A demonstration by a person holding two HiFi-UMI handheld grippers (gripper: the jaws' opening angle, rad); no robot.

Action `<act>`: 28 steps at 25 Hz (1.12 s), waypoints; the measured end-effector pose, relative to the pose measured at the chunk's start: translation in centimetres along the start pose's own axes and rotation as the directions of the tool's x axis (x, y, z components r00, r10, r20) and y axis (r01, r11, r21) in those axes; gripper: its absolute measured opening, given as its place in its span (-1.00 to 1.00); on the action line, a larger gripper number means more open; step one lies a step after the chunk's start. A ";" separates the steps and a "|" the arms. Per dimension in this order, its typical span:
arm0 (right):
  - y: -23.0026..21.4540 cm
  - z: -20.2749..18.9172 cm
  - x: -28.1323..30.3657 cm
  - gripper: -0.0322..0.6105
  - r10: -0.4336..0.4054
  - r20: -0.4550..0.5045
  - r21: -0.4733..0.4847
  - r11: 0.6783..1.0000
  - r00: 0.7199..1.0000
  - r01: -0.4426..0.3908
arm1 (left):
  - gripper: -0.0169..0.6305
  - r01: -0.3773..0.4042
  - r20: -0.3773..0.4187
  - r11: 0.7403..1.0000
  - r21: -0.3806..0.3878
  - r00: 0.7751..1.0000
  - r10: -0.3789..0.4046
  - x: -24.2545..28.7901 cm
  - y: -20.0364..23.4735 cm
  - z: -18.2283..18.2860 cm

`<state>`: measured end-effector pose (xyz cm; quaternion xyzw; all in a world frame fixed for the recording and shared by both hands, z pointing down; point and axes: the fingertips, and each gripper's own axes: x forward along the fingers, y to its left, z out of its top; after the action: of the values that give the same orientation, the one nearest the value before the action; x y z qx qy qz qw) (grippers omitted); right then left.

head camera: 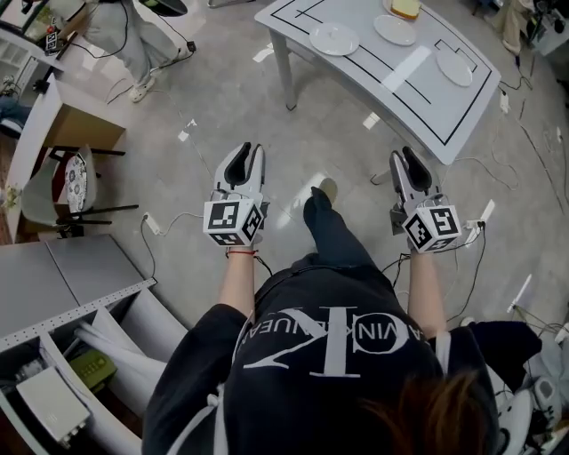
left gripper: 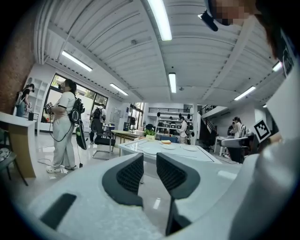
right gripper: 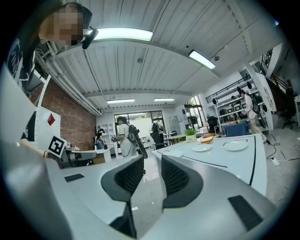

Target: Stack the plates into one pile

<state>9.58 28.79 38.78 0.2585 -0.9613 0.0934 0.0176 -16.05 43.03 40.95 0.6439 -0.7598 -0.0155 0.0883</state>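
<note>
Three white plates lie apart on the white table (head camera: 418,98) at the top of the head view: one near its left corner (head camera: 334,38), one further back (head camera: 395,29), one to the right (head camera: 454,68). My left gripper (head camera: 246,153) and right gripper (head camera: 407,156) hang side by side over the floor, short of the table and pointing at it. Both are open with nothing between the pads. In the left gripper view the jaws (left gripper: 150,161) frame the distant table (left gripper: 140,149). The right gripper (right gripper: 152,164) sees two plates (right gripper: 202,148) (right gripper: 236,145) on it.
A yellowish object (head camera: 405,8) sits at the table's far edge. A person in white (head camera: 133,35) stands at the upper left. A chair (head camera: 62,191) and grey shelving (head camera: 80,355) are on the left. Cables (head camera: 524,142) trail on the floor at the right.
</note>
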 end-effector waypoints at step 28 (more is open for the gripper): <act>-15.8 2.5 22.5 -0.58 -0.070 -0.068 0.040 0.997 0.995 0.073 | -0.65 0.200 -0.085 0.979 0.031 0.977 -0.197 32.3 3.7 4.1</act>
<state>-1.93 3.83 40.88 0.2899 -0.9481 0.1219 0.0476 -25.26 11.63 41.07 0.7182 -0.6877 0.0168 0.1046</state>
